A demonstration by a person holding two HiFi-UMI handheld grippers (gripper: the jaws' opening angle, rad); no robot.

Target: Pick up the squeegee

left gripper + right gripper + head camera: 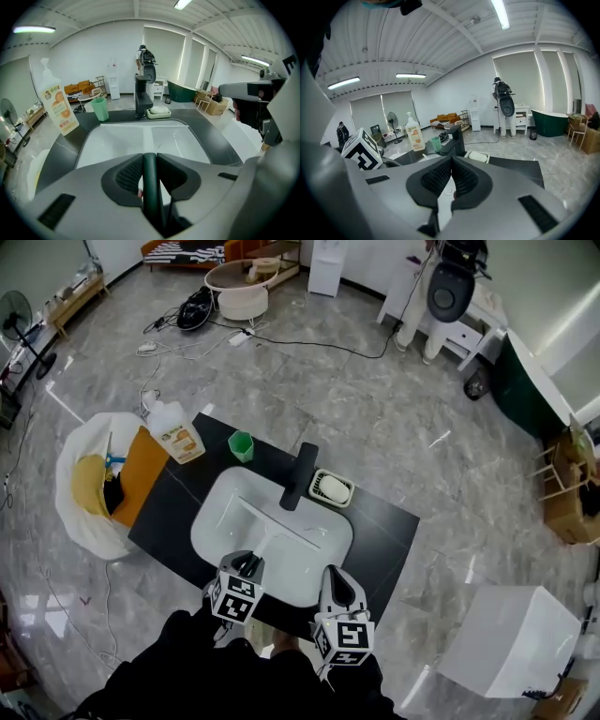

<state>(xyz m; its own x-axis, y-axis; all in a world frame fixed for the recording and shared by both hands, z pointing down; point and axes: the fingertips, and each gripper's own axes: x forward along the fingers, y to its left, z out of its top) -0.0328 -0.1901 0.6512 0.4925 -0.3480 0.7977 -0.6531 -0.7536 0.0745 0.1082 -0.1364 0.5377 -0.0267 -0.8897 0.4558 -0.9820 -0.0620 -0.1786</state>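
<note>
Left tool (150, 158) | squeegee handle (150, 190) clamped between its jaws | over sink (112, 140)

Squeegee handle (150, 187): near end hidden inside left gripper (150, 157) body; bottle (178, 434) label print too small to read.

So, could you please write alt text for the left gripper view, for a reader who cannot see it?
The left hand-held gripper is shut on a dark green squeegee handle, with a white sink beyond it. On the dark counter stand a tap, a green cup and a bottle.
</note>
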